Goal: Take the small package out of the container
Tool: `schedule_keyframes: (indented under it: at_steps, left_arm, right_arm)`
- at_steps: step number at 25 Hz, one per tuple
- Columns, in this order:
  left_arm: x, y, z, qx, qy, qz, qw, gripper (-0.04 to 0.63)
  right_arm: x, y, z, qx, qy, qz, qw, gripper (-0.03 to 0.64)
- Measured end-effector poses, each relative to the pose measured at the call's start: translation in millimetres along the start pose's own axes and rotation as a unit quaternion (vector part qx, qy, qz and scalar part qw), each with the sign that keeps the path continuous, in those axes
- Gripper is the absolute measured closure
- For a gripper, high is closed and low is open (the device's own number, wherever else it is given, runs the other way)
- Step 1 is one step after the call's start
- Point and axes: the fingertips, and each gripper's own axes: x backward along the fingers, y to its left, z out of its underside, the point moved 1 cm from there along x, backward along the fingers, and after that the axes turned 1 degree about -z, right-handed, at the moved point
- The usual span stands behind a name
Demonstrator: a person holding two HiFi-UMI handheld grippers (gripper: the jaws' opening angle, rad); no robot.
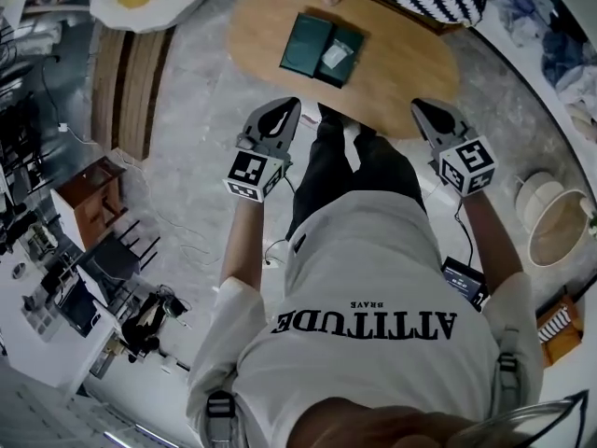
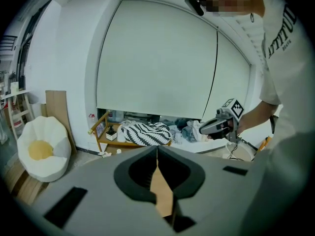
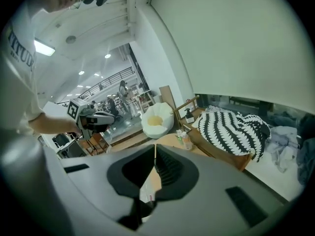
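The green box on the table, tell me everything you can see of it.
The green box is dark, flat and rectangular. It seems to lie open as two halves side by side, turned at a slant near the middle of the oval wooden table. A small pale package lies in its right half. The box is too small in view to judge its material. Only the table and the package touch it.

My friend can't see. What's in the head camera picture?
From above: a person holds the left gripper and right gripper, both shut, before an oval wooden table. On it lies an open dark green container with a small white package inside.
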Motion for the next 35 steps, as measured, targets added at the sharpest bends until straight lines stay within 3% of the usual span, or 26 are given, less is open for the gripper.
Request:
schedule_keyframes:
  at_steps: [13, 17, 26, 35]
  left_arm:
    - [-67, 47, 32, -0.048, 0.058, 0.089, 0.9931, 0.572]
    - [-98, 67, 43, -0.096, 0.069, 0.125, 0.9851, 0.571]
    - [-166, 94, 93, -0.17, 0.129, 0.214, 0.9533, 0.571]
    - [-236, 106, 161, -0.248, 0.189, 0.274, 0.9099, 0.557]
  right_arm:
    - [-41, -11, 17, -0.04, 0.023, 0.048, 0.998, 0.595]
    - [-64, -16, 16, -0.052, 0.022, 0.059, 0.997, 0.595]
    - [-114, -24, 37, -0.089, 0.023, 0.09, 0.992, 0.595]
    - [-166, -48, 84, -0.133, 0.012, 0.113, 0.985, 0.595]
